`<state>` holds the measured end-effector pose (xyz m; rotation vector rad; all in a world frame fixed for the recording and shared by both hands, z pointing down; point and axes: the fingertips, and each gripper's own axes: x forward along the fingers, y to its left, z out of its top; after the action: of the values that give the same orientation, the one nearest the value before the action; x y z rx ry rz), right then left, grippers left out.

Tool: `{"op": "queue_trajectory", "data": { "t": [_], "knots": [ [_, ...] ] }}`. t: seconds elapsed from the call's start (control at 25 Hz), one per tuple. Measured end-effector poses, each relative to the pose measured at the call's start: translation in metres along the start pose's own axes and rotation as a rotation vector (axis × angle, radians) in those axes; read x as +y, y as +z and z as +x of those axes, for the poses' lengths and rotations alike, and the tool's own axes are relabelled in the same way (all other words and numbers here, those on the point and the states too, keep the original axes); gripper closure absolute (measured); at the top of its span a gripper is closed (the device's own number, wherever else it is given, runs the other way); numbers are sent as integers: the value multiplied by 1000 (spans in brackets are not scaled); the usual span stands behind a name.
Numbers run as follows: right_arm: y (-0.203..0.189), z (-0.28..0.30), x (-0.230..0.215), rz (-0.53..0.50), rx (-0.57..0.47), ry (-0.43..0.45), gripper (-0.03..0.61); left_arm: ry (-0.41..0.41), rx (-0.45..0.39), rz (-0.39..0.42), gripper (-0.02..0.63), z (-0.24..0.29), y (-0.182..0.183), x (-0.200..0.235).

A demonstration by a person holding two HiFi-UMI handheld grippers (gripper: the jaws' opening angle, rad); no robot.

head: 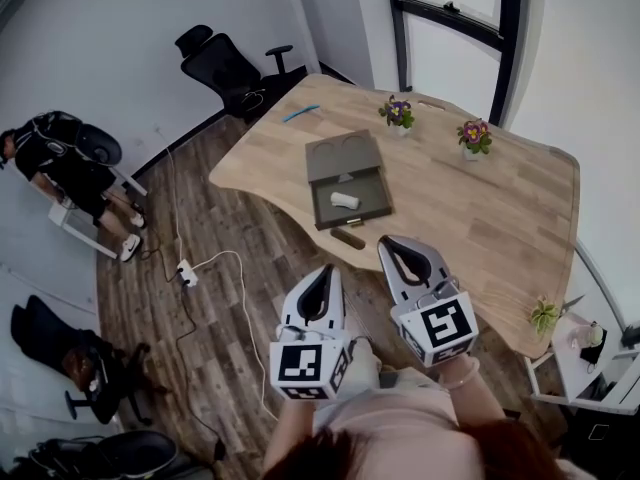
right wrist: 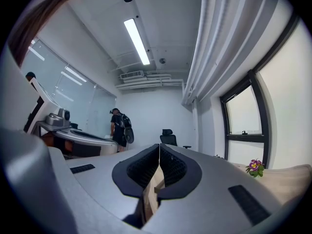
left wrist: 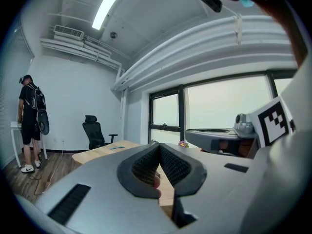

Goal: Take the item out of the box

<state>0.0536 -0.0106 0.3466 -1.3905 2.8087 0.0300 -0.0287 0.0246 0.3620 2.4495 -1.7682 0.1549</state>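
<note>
The left hand-held gripper point(head: 320, 286) and right hand-held gripper point(head: 403, 253) are being held closed and empty, while the white cylindrical item point(head: 344, 200) is being cradled crosswise in the open box point(head: 340, 158) on the table point(head: 480, 198), straight ahead and nearer the right.

2 tongs: left tongs point(head: 328, 271), right tongs point(head: 390, 244). On 1 counter point(head: 500, 208): 1 open box point(head: 345, 158), 1 white item point(head: 344, 200) inside, 1 dark bar point(head: 348, 238), 1 blue stick point(head: 300, 114), 2 potted flowers: left flower point(head: 398, 114), right flower point(head: 473, 136). 1 black office chair point(head: 228, 68), 1 standing person point(head: 60, 158).

Wooden table point(head: 500, 208) — open box point(head: 347, 180), dark bar point(head: 348, 238) beside it, blue pen point(head: 300, 114), flower pot point(head: 398, 114), second pot point(head: 473, 136).
</note>
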Motion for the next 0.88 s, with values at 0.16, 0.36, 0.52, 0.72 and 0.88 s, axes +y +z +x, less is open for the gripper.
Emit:
{"op": "queue_trajectory", "data": {
  "t": [0.16,0.36,0.52,0.72,0.88],
  "knots": [
    [-4,11,-5,4,5,-5,578,-15,7,10,614,11,0,4],
    [-10,28,-15,2,-3,-14,578,-34,5,17,614,31,1,11],
    [-15,44,-22,1,20,-22,578,-40,6,14,614,49,1,21],
    [-23,68,-31,2,43,-22,578,-44,10,11,614,72,1,36],
    [-28,90,-35,9,61,-7,578,-42,12,5,614,91,2,52]
  ]
}}
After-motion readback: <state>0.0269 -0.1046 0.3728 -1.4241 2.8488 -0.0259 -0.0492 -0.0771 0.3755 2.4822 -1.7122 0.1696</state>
